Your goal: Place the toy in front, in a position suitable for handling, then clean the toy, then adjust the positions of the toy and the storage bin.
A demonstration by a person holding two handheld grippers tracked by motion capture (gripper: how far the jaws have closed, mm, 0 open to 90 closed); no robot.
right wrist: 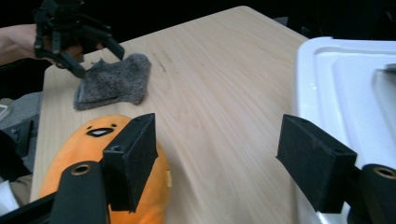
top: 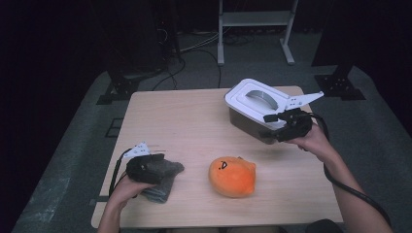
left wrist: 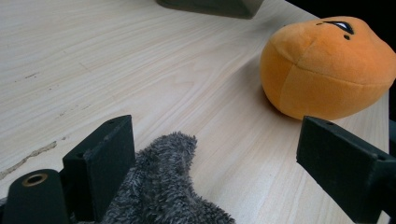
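Table: 1 light wooden tabletop [top: 184,121], rectangular with rounded corners, fine straight grain, matt finish.
Cloth: 1 dark grey fuzzy fleece cloth [top: 165,177], soft pile, folded flat, lying at the near left part of the table; its tip reaches up between the left jaws in the left gripper view [left wrist: 163,186].
Plush: 1 orange rounded plush toy [top: 232,175] with a small black stitched face, smooth short nap, seamed panels, resting near the table's front centre, well apart from the cloth.
Box: 1 grey rectangular container with a white moulded plastic lid [top: 255,109], glossy, at the far right.
Left gripper [top: 160,167]: black, jaws wide, over the cloth, pads not pressing it.
Right gripper [top: 272,119]: black, jaws wide, nothing between them, at the container's near edge.
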